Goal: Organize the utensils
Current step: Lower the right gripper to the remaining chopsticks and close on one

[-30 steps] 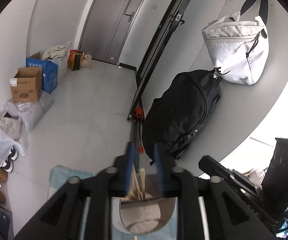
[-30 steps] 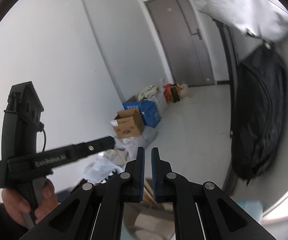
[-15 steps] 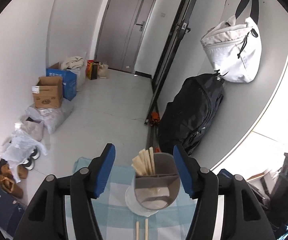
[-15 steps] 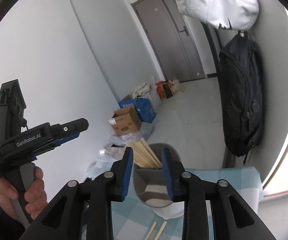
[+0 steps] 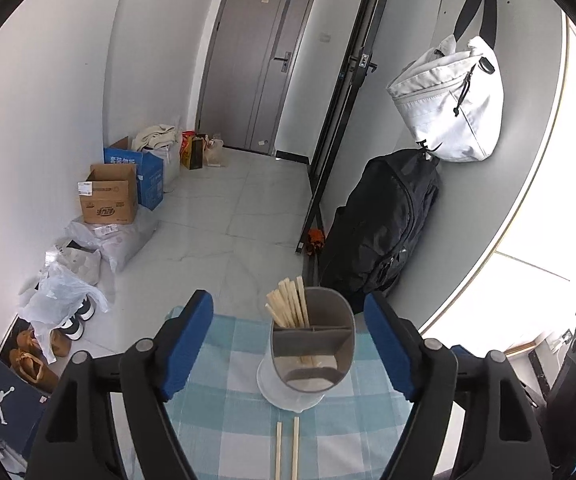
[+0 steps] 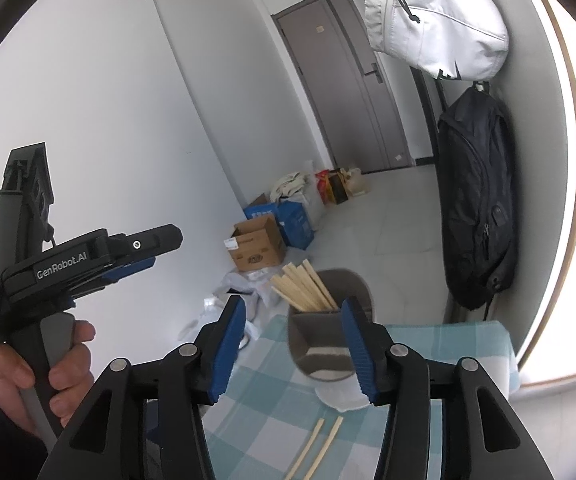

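Left wrist view: left gripper with blue-padded black fingers spread wide, holding nothing, hovering over the table with a teal-and-white checked cloth. Grey oval plastic utensil holder with inner dividers stands upright on a white round base at mid-table, between the finger pads but touching neither. Bundle of pale wooden chopsticks sticks up from its far-left compartment, leaning left. Two loose pale wooden chopsticks lie side by side on the cloth just near of the holder, apart from it. Right wrist view: right gripper fingers also parted, empty; same holder sits partly behind the right pad, contact unclear. Loose pair lies on the cloth near of the holder. Left gripper body is at far left, held by a bare hand. Background: black backpack against the right wall, white bag hanging above it, brown cardboard box on the floor at left.
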A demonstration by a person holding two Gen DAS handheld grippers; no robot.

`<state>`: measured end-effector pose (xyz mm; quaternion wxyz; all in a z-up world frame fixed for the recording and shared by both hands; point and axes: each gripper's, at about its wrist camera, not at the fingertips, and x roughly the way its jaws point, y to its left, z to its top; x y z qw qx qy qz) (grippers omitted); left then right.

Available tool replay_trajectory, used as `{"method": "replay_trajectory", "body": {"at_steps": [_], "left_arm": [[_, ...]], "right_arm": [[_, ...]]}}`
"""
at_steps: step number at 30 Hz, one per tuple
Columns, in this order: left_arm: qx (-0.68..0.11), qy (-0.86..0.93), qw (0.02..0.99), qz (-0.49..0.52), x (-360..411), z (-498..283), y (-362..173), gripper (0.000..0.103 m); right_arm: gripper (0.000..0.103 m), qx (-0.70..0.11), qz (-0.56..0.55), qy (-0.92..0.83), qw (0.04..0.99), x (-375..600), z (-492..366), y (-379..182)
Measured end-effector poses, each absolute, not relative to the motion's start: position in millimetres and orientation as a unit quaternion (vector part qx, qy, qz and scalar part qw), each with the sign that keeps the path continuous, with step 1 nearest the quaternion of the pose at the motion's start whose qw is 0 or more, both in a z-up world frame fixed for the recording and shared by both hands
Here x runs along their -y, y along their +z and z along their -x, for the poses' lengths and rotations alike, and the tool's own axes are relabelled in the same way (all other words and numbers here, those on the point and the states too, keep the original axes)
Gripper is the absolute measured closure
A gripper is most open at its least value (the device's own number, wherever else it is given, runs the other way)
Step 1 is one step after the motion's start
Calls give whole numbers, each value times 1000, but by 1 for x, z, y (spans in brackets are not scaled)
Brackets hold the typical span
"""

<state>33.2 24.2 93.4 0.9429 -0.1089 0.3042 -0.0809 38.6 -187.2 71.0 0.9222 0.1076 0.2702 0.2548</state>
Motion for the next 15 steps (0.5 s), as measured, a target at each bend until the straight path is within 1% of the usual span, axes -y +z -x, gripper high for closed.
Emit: {"method": "replay_trajectory", "body": {"at_steps": [2,6,8,15], "left_arm": [[-306,-81,942,107,-23,-28,87,28],[-315,-78,940,104,-21,-17,70,28],[-317,-76,940,99,-19,-11,57,28],[-343,-63,935,69,-14,-6,12,28]], "right_arm": [[46,-275,-106,255,921,188,-34,65],[41,-292,-105,249,917,189,-27,47],[35,-303,-106,245,915,191,-24,36],[29,-350,-86,229,904,190,-17,-11]]}}
